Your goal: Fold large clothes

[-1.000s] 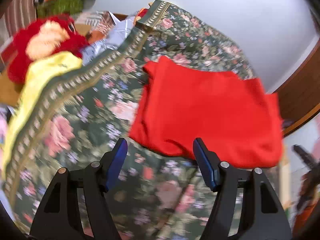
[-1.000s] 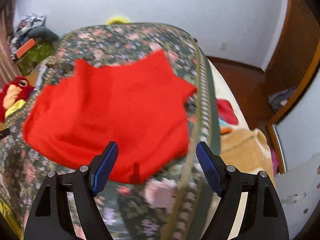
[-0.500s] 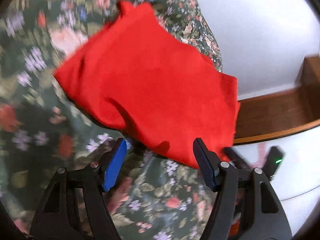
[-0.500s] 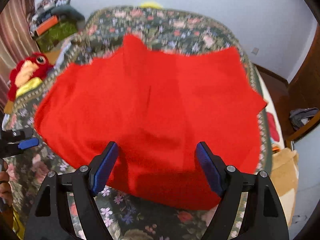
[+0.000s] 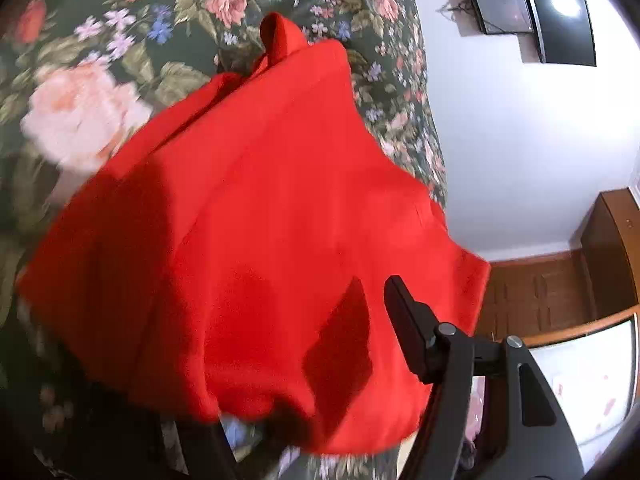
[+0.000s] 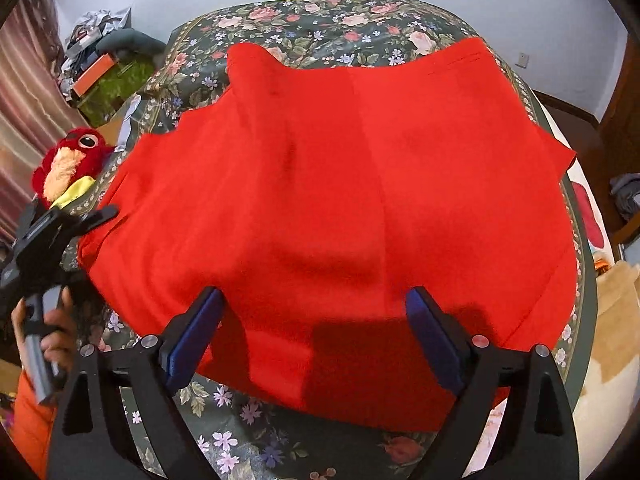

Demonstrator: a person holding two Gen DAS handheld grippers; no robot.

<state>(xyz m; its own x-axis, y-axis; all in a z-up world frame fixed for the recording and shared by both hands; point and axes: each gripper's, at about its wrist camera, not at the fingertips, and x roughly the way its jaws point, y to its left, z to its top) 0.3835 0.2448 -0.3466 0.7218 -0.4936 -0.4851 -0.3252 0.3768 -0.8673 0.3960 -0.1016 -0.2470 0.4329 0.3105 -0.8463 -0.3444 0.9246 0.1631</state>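
A large red garment [image 6: 340,184] lies folded flat on a dark floral bedspread [image 6: 320,20]. My right gripper [image 6: 316,320] is open, its two blue-padded fingers apart over the garment's near edge. In the left wrist view the garment [image 5: 260,220] fills the frame. My left gripper [image 5: 308,364] is open and low at the garment's near edge. One black finger [image 5: 408,320] shows above the cloth; the other is hidden by the cloth. The left gripper also shows in the right wrist view [image 6: 60,220], at the garment's left side.
A red plush bird [image 6: 68,160] sits at the bed's left edge, with a clutter pile [image 6: 104,64] behind it. A wooden door [image 5: 560,292] and a wall-mounted screen [image 5: 528,12] stand beyond the bed. The bed's right edge [image 6: 580,280] drops to a beige blanket.
Both grippers have dropped closer to the garment. The left gripper swung right and down until the garment's edge covers one of its fingers. The garment has not moved.
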